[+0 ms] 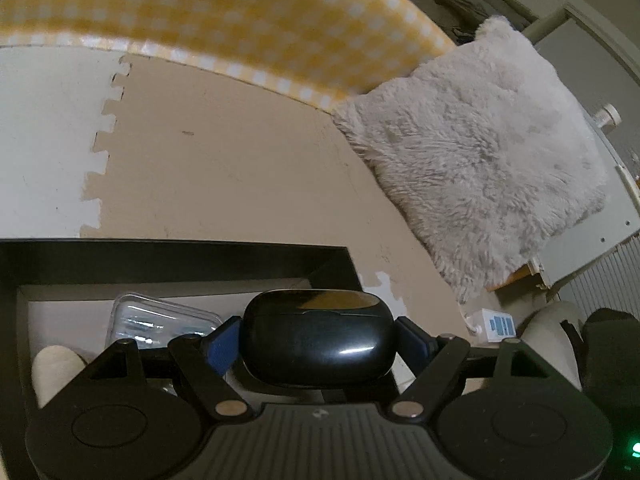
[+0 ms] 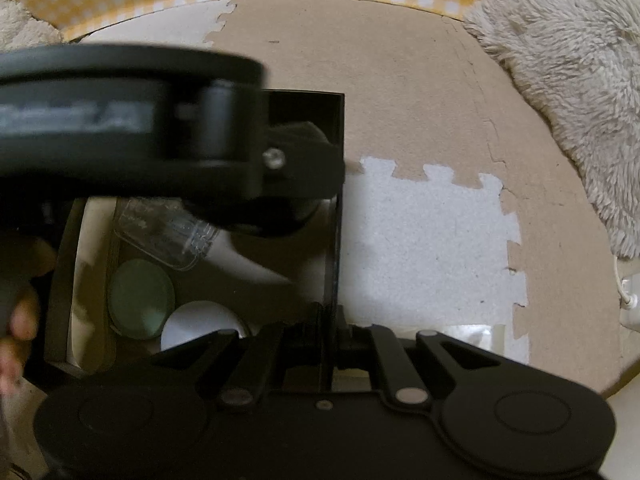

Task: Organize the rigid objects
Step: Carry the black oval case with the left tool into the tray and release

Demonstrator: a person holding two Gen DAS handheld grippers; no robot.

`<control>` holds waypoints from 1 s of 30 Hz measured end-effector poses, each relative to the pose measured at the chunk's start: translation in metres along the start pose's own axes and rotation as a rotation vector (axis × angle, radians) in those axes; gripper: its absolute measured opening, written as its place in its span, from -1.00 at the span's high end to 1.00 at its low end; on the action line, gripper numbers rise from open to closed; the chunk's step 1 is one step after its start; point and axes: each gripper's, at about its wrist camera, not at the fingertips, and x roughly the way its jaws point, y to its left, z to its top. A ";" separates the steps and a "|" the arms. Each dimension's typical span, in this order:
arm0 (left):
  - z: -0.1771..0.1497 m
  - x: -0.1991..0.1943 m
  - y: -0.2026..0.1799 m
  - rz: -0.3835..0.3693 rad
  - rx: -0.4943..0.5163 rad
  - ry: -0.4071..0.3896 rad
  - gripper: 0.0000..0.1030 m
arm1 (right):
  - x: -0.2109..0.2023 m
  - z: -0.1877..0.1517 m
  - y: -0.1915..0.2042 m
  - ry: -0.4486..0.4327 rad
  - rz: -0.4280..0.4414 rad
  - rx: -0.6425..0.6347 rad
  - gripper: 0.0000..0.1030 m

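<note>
Left gripper (image 1: 320, 340): jaws clamped on a glossy black oval earbud case (image 1: 318, 344), blue finger pads (image 1: 218, 350) pressing its two ends. The case is held above the near right corner of an open black rectangular box (image 1: 180, 256).

Left wrist view, inside the box: a clear plastic hinged case (image 1: 160, 320) just behind the left pad, and a pale rounded object at the lower left, too cut off to identify.

Right gripper (image 2: 330, 336): jaws narrow, pinching the box's thin black right wall (image 2: 334, 240) at its near end.

Right wrist view alone shows the box from above: the clear plastic case (image 2: 168, 232), a round pale green lid (image 2: 140, 298) and a white round object (image 2: 200, 324) touching it. The left gripper's body (image 2: 160, 128) crosses the box, blurred, hiding the earbud case.

Outward: tan and white interlocking foam floor mats (image 2: 420, 240), a fluffy grey cushion (image 1: 480, 152), yellow gingham cloth (image 1: 220, 12). Only the left wrist view shows a small white box with blue print (image 1: 498, 324).
</note>
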 end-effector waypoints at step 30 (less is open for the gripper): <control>-0.001 -0.020 -0.010 0.118 0.084 0.029 -0.97 | -0.001 -0.001 -0.003 -0.003 0.008 0.004 0.87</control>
